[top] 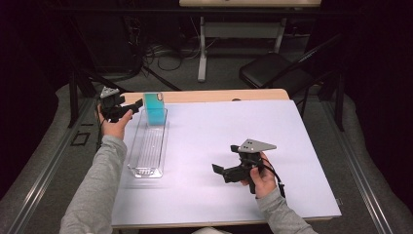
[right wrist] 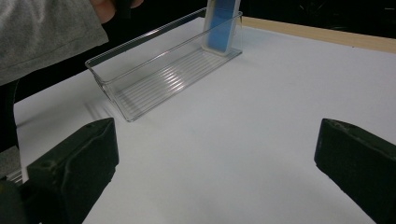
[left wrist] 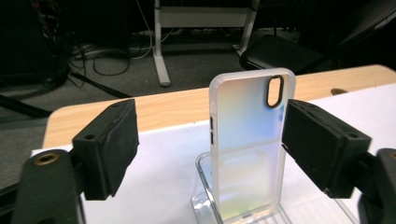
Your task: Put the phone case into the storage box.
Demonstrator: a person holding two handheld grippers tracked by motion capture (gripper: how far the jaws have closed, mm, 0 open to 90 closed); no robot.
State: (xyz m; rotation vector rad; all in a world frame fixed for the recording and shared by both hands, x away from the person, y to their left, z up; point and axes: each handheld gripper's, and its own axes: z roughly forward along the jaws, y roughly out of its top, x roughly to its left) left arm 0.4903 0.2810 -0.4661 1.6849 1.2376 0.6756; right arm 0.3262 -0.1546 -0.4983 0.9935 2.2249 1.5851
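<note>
At the far left edge of the desk (top: 219, 146), the left claw (top: 138, 105) stands wide open just beside the phone case (top: 155, 108), its pads off the case's edges. The case stands upright at the far end of the clear tray (top: 147, 146), leaning on its end wall. Well apart to the right, the right claw (top: 218, 168) hovers above the bare white surface, jaws spread wide with nothing between them
</note>
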